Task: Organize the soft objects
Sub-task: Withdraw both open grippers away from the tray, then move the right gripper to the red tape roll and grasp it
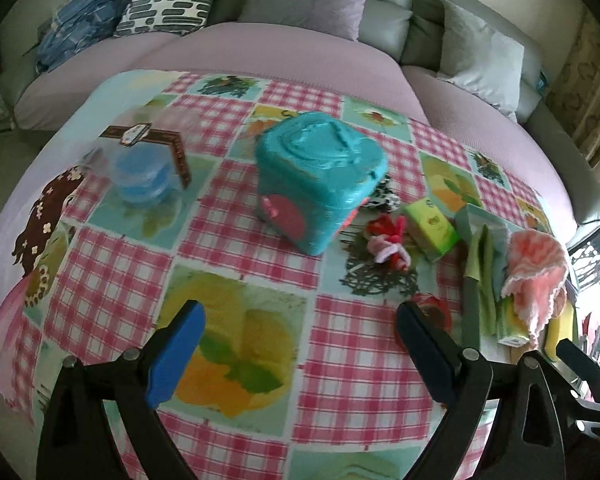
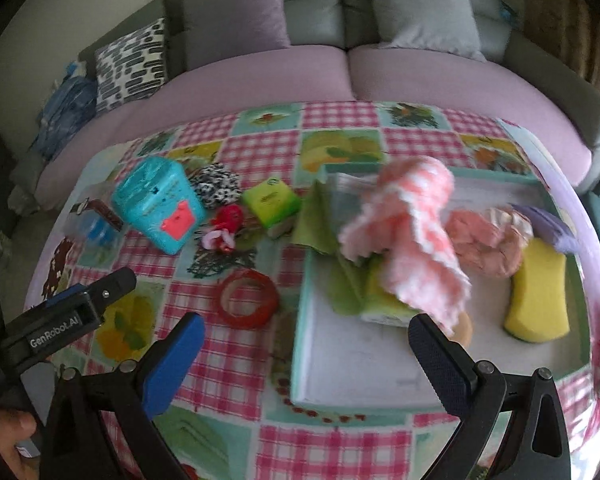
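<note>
Pink knitted cloth (image 2: 404,236) with white scalloped edge, motion-blurred, draped over a pile in the tray (image 2: 300,344), which sits on the desk (image 2: 332,452) toward the right. Whether it rests on the pile or hangs above it, cannot tell. Under it: green cloth (image 2: 320,216) hanging over the tray's left rim and a yellow-green pack (image 2: 380,300), partly hidden. Also in the tray: one pink crumpled soft lump (image 2: 484,244), one yellow sponge (image 2: 540,296), one purple item (image 2: 548,224) at the far right.

Right gripper (image 2: 304,356) low over the near tray edge, jaws spread wide, nothing between them, pointing at the cloth. Left gripper (image 1: 300,336) over bare tablecloth, jaws wide apart, empty, aimed at the teal box (image 1: 320,176). In the right view a hand (image 2: 4,436) shows at the lower left under the left gripper's body.

Outside the tray on the desk: one teal box, one black-white scrunchie (image 2: 216,184), one red-pink fuzzy toy (image 2: 224,228), one green carton (image 2: 272,198), one red ring (image 2: 248,298), one clear container with blue lid (image 1: 144,176). Sofa (image 2: 260,76) behind, four cushions counted in the right view.
</note>
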`<action>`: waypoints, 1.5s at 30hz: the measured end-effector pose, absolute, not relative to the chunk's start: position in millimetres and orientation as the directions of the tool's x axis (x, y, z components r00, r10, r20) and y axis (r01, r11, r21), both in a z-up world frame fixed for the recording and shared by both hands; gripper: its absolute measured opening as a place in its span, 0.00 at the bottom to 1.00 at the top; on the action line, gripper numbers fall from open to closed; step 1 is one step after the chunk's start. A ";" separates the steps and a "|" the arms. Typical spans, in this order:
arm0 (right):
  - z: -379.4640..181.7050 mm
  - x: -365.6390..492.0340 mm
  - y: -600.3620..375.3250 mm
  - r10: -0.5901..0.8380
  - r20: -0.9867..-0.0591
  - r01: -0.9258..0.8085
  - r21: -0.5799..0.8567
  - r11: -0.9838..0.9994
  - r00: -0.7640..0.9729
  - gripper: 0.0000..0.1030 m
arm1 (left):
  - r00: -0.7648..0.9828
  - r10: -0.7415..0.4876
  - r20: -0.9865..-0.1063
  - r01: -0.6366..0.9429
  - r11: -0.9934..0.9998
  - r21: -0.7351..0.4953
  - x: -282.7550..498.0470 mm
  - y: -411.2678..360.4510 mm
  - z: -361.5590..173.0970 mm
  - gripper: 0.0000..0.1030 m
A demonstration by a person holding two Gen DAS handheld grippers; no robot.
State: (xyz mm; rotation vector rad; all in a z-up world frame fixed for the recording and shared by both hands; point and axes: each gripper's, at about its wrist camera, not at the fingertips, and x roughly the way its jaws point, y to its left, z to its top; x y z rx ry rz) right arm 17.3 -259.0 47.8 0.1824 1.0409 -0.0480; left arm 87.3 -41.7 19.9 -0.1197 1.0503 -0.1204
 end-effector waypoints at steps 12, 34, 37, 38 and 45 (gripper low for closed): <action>17.2 50.9 -216.3 0.113 -0.881 0.002 0.128 0.992 0.459 0.96 | 0.444 -0.122 -0.888 -0.046 0.986 -0.158 107.3 -11.5 -1.9 0.93; -20.0 84.8 -196.1 0.113 -0.911 -0.109 0.075 0.991 0.397 0.86 | 0.398 -0.135 -0.907 -0.099 0.977 -0.189 122.8 -4.1 -18.9 0.93; -22.3 84.3 -194.0 0.115 -0.913 -0.121 0.073 0.990 0.391 0.84 | 0.399 -0.136 -0.907 -0.098 0.977 -0.189 122.7 -4.3 -18.8 0.93; -24.2 84.0 -192.2 0.123 -0.915 -0.126 0.080 0.989 0.383 0.83 | 0.398 -0.135 -0.907 -0.097 0.977 -0.188 122.7 -4.4 -19.0 0.93; -28.7 80.8 -190.9 0.160 -0.920 -0.135 0.119 0.984 0.358 0.70 | 0.395 -0.134 -0.909 -0.095 0.978 -0.186 122.8 -5.4 -19.0 0.93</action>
